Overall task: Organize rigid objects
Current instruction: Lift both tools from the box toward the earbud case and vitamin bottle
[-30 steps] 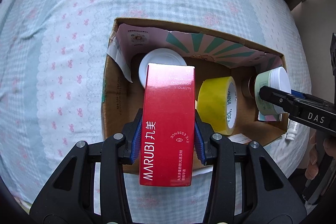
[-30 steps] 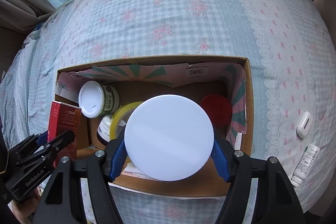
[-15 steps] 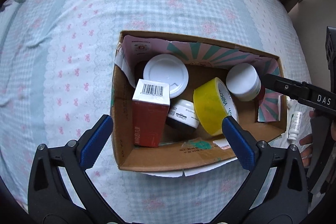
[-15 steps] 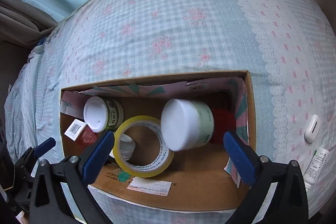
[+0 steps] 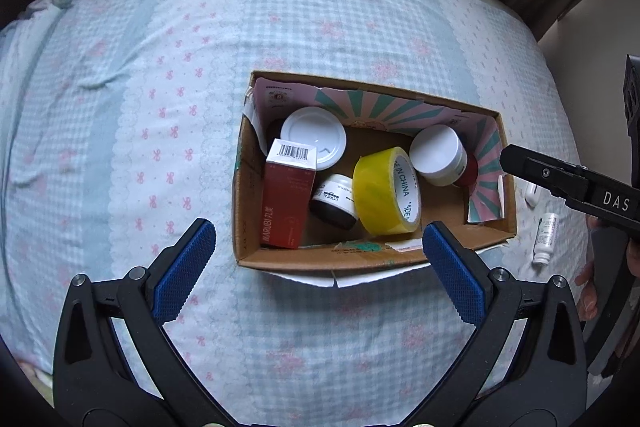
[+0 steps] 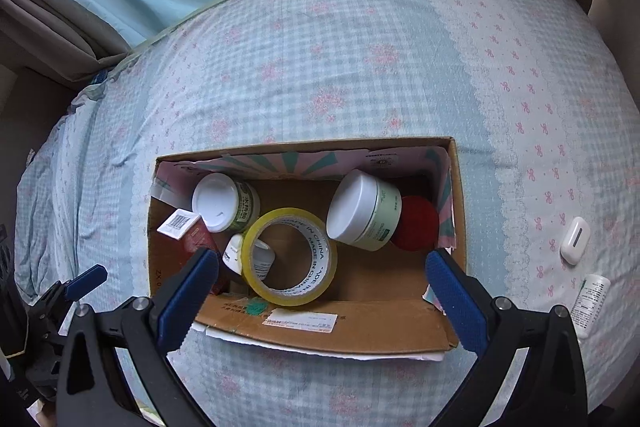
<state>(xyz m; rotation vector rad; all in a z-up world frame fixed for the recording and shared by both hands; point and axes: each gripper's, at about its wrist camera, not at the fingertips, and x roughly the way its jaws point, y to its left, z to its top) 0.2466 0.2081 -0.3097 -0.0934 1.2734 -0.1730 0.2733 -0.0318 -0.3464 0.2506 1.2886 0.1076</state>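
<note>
You are holding the left gripper (image 5: pixel 319 247) with its jaws spread as wide as they go and nothing between them; the right gripper (image 6: pixel 320 279) is standing just as wide and just as empty. Both sets of jaws are hanging above the near wall of the cardboard box (image 5: pixel 360 261), apart from everything inside it.

Inside the box, the red Marubi carton (image 5: pixel 286 203) is standing upright in the left corner, barcode end up, and the pale green cream jar (image 6: pixel 366 211) is lying tilted, white lid towards you, against a red-lidded item (image 6: pixel 416 223) at the right end. Between them the yellow tape roll (image 6: pixel 290 257) is leaning on a small L'Oreal jar (image 5: pixel 334 201), with a white-lidded tub (image 6: pixel 226 201) behind.

What is remaining, as far as I can judge, is out on the gingham bedspread (image 6: pixel 340 67), to the right of the box: a small white bottle (image 6: pixel 590 305) and a white earbud case (image 6: pixel 575 239). Both are lying just beside your right gripper's right finger and well apart from the left gripper, so the right hand is the nearer one. The bottle is lying on its side with its long axis running roughly away from you, so jaws closing across it should be meeting its narrow width.
</note>
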